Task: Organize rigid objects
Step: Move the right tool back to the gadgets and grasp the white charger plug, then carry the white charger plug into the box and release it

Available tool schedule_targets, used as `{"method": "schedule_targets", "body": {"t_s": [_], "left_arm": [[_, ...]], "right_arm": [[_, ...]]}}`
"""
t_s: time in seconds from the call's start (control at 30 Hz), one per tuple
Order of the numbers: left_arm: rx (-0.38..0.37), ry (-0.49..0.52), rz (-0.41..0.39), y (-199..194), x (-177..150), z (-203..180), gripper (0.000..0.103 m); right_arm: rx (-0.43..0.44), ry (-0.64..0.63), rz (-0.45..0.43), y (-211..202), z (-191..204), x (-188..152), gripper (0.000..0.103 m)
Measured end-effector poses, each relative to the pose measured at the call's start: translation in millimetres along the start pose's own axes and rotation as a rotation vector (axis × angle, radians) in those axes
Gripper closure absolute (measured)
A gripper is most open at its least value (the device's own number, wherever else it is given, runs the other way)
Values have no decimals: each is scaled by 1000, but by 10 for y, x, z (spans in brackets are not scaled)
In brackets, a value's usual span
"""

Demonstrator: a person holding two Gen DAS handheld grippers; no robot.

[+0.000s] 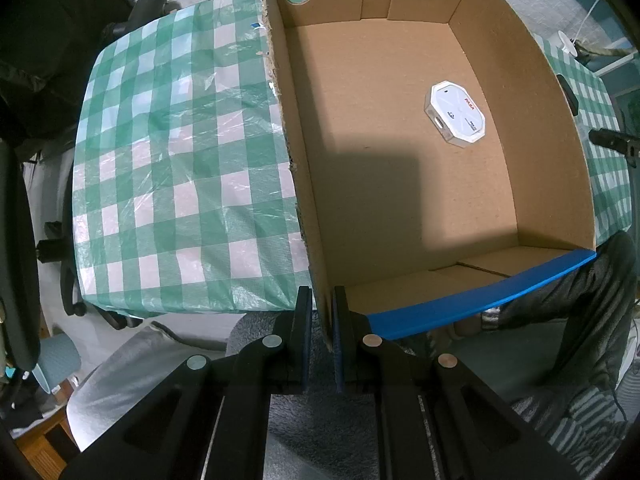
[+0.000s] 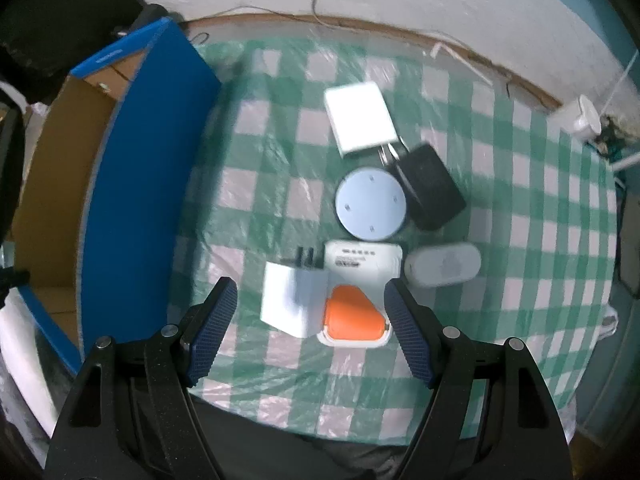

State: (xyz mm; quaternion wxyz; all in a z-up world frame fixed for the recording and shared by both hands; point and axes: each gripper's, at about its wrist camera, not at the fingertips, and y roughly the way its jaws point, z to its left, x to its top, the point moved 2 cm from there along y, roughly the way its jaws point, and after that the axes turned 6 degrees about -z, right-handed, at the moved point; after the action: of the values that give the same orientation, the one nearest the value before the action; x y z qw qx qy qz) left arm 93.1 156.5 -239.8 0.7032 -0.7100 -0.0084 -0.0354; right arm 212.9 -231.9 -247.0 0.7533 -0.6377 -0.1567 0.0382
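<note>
My left gripper is shut on the near left wall of an open cardboard box with blue rims. Inside, a white octagonal device lies flat on the box floor. In the right wrist view my right gripper hangs open above the green checked tablecloth. Between and just beyond its fingers lie a white plug charger and an orange-topped adapter, neither touched. Farther on lie a white labelled block, a pale round disc, a black adapter, a white square charger and a white oval piece.
The box's blue outer wall stands left of the right gripper. A small white object with a cable sits at the table's far right corner. A dark chair stands left of the table. A person's grey fleece clothing is at the near edge.
</note>
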Motion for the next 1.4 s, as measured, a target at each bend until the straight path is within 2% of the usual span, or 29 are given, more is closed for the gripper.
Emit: {"method": "schedule_targets", "body": {"t_s": [0.53,0.63,0.7,0.77,1.1,1.17,1.2,1.4], "left_arm": [[-6,-1,6,10,4,0,94],[-6,0,6,18,2,-7,94],[-4,3,7,18,3,-11,94],[-5,3,9,25,1,-4,94],[-6,4,9,30,4,-5,94],[-7,3,9,30,4,-7,94],[-6,3,9,30,4,-8,94],[-6,8,8,30,0,1,94]], "right_arm": [[24,6,93,536,320,-172,27],[13,-9,86,584,398,-167,26],[44,-10,96,613,455,-177,27],[100,7,113,666,497,-198,30],[110,81,119,883,442,-190,43],[101,82,112,874,433,-192,47],[95,81,110,871,433,-195,52],[94,80,103,755,244,-251,53]]}}
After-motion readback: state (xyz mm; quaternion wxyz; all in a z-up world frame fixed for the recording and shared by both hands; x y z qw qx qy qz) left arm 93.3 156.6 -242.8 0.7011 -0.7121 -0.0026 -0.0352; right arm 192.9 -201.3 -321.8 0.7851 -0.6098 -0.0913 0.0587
